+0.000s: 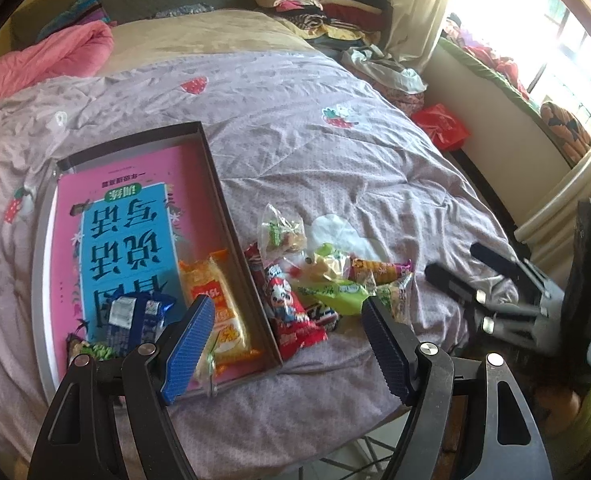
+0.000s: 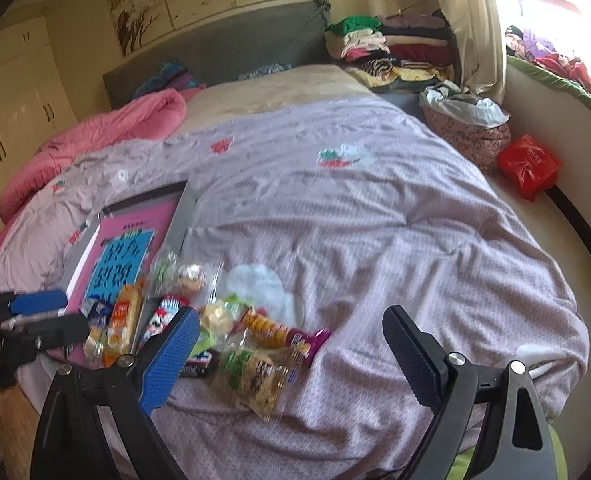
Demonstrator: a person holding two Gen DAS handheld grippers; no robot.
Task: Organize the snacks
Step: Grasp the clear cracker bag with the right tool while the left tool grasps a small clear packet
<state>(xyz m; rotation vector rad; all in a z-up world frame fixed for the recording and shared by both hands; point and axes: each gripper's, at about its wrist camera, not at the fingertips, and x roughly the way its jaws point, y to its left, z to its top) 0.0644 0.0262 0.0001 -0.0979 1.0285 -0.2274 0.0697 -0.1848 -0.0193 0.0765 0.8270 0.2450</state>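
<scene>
Both empty and spread wide: left hand-held gripper (image 1: 287,312) over tray (image 1: 231,216), right hand-held gripper (image 2: 291,328) above snack pile (image 2: 251,344) on bed (image 2: 375,220).

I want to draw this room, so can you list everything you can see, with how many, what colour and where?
tray: one, dark rim, on the bed's left side
pink book: one, pink and blue, flat in the tray
orange packet: one, in the tray
blue packet: one, in the tray
red packet: one, right beside the tray
loose snacks: a small pile, mostly green, yellow and clear, on the quilt
quilt: one, lilac with strawberries, covering the bed
pink blanket: one, bunched at the bed's head
folded clothes: one stack, mixed colours, far corner
red bag: one, beside the bed
left hand-held gripper: open, over the tray's edge
right hand-held gripper: open, near the pile
</scene>
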